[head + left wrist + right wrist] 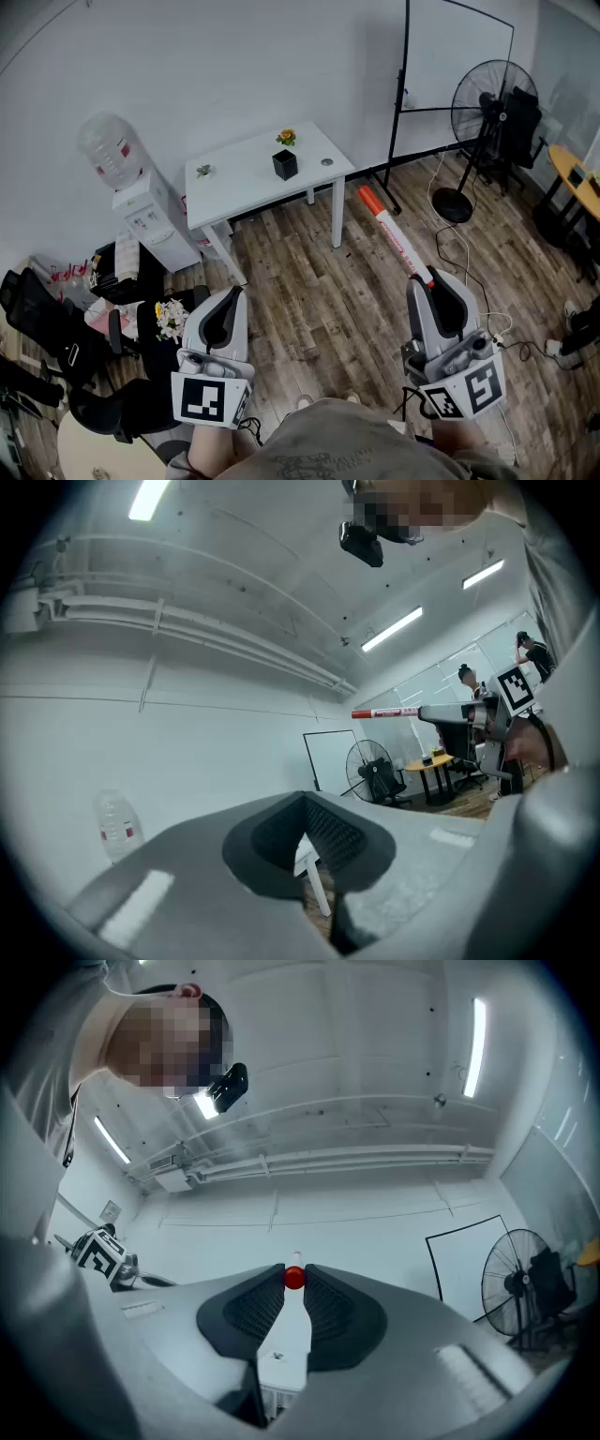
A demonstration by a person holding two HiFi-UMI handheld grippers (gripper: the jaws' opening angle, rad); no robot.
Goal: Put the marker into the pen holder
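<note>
The right gripper grips the marker in its fingers. The black pen holder stands well apart on the far counter. The left gripper is empty, fingers together. Only the pickup looks done; the approach and insertion are left.

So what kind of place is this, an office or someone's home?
Most likely an office or workroom, not a home: there is a whiteboard on a stand, a water dispenser with a big bottle on top, and a black office chair.
</note>
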